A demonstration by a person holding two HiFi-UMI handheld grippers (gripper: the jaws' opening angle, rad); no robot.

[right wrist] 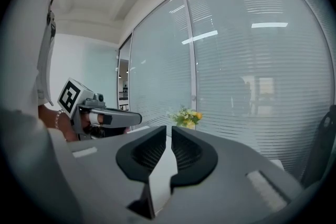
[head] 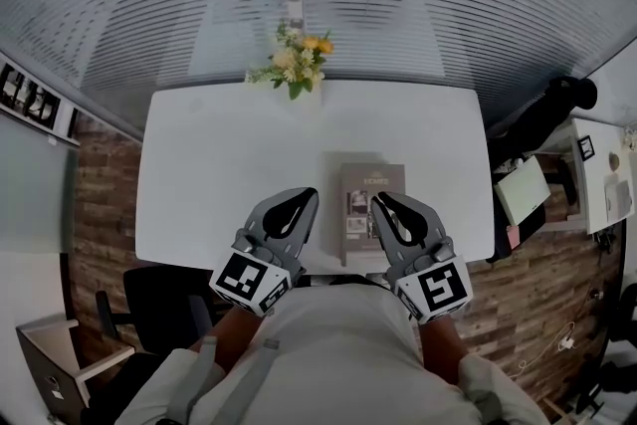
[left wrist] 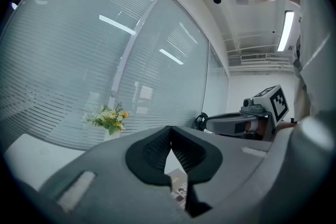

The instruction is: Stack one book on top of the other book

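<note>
- A person stands at the near edge of a white table [head: 219, 164] with a hand-held gripper in each hand. Both are raised and pointing across the table toward a glass wall hung with blinds [head: 418, 5].
- The left hand-held gripper [head: 307, 197] has its jaws pressed together, tips touching, with nothing between them, as its own view shows [left wrist: 169, 128].
- The right hand-held gripper [head: 383, 202] has its jaws almost together, with only a thin slit left between the tips and nothing in it [right wrist: 169, 128].
- A grey book [head: 373, 189] lies flat on the table's near half, right of centre. In the head view it sits between the two grippers and neither touches it. Only one cover shows from above, so whether a second book lies under it cannot be told.
- A corner of the book [left wrist: 180, 191] shows below the closed jaws in the left gripper view.
- A small bunch of yellow and white flowers [head: 297, 60] stands at the table's far edge, against the blinds.
- A black chair [head: 159, 299] stands at the person's left, beside the table's near corner.
</note>
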